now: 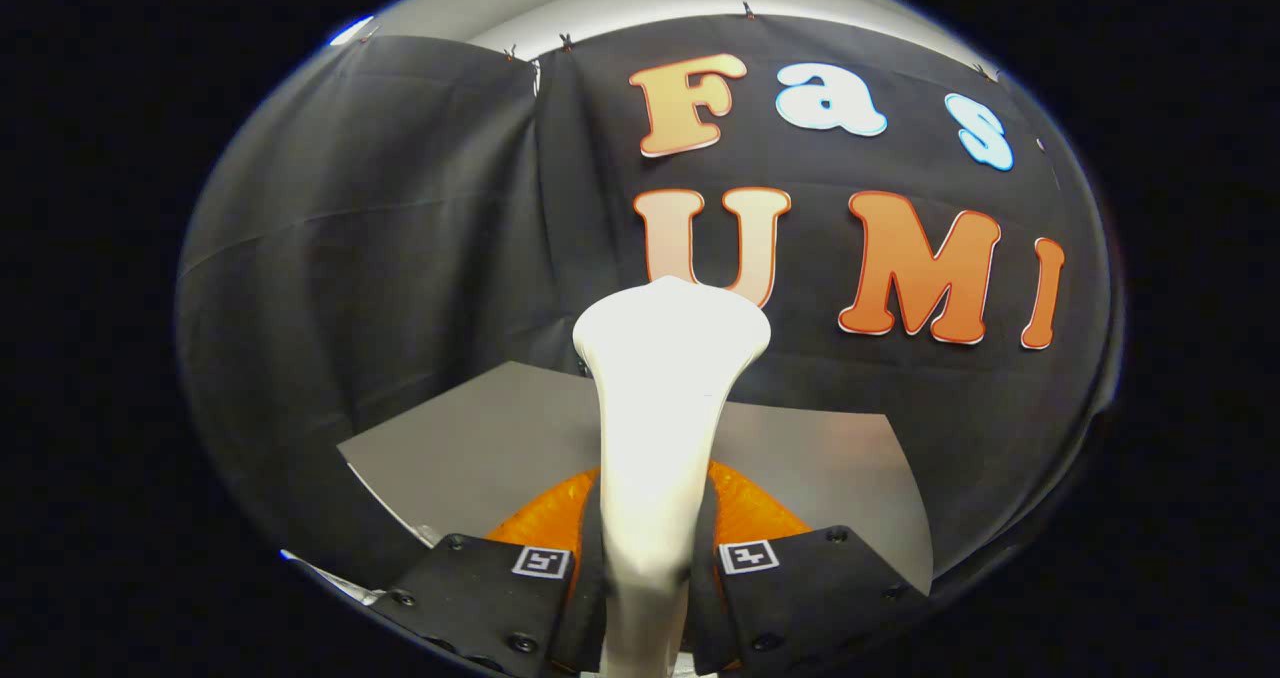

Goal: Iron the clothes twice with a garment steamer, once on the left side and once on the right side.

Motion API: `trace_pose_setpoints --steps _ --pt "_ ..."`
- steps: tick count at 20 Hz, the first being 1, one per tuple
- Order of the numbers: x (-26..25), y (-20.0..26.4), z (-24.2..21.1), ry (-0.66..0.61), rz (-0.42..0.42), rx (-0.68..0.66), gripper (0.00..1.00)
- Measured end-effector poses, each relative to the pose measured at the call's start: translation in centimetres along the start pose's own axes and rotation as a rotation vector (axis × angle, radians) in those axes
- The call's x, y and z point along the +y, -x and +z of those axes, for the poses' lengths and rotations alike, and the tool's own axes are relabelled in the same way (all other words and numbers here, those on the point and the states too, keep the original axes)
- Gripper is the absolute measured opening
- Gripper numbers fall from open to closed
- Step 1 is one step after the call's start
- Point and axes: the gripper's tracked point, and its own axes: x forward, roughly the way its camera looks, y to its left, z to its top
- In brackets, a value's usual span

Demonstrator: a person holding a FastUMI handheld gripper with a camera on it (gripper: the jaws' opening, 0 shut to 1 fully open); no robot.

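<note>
gripper [648,568] clamped on steamer, held up over table

grey table [480,448] beyond and below; white steamer [665,398] stands upright between the fingers, both pressed on its handle, head toward the wall; orange clothes [750,508] just behind the fingers.

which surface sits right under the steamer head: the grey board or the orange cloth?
The orange cloth. It lies just past the gripper, either side of the white garment steamer that both fingers clamp. The grey board spreads out beyond and beneath it.
</note>
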Motion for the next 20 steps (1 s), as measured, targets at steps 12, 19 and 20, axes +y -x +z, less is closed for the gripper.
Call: trace_pose_setpoints --steps 12,19,20 --pt "5.8 19.9 5.8 0.056 0.212 -0.304 0.4" --pt "2.8 29.4 6.3 0.059 0.183 -0.416 0.4" --pt "1.8 30.5 6.4 0.063 0.16 -0.432 0.4"
